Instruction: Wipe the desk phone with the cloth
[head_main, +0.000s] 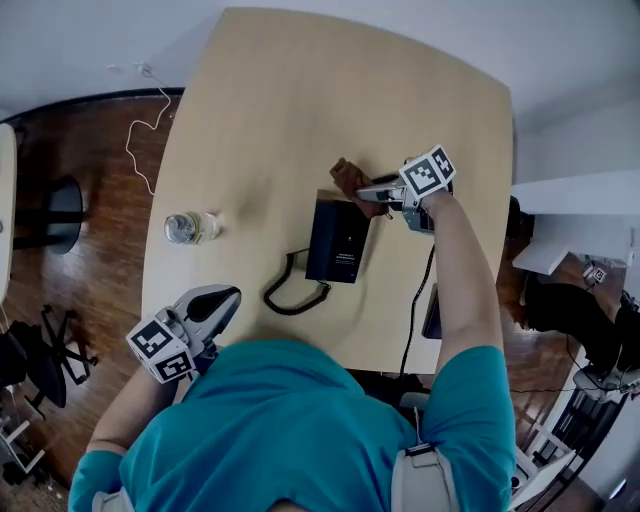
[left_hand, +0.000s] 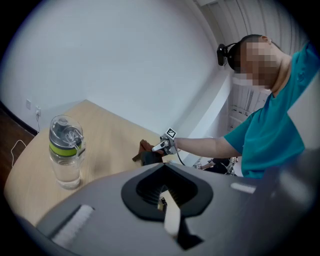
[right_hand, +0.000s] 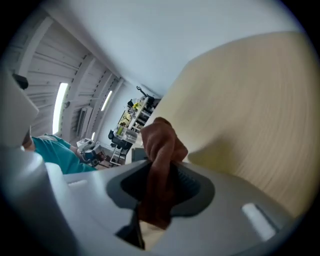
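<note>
The right gripper (head_main: 378, 190) pinches the brown cloth (head_main: 349, 177) at the far end of the black desk phone (head_main: 338, 240), on the table (head_main: 300, 100). The left gripper (head_main: 218, 303) is pressed together on nothing (well away from the phone). A hard rub may push the phone along, since nothing holds it.

Log entry: I find no legible text in any view.

- Desk phone (head_main: 338, 240): there is a small pale marking on its black top, too small for me to read.
- Left gripper (head_main: 225, 298) and right gripper (head_main: 372, 192): each cube bears black-and-white square marker patterns, not characters.
- Water bottle (left_hand: 65, 150): it has a green band below the lid, and I can make out no print on it.
- Shelves (right_hand: 131, 117), far back in the right gripper view: they hold coloured items that are blurred and unreadable.
</note>
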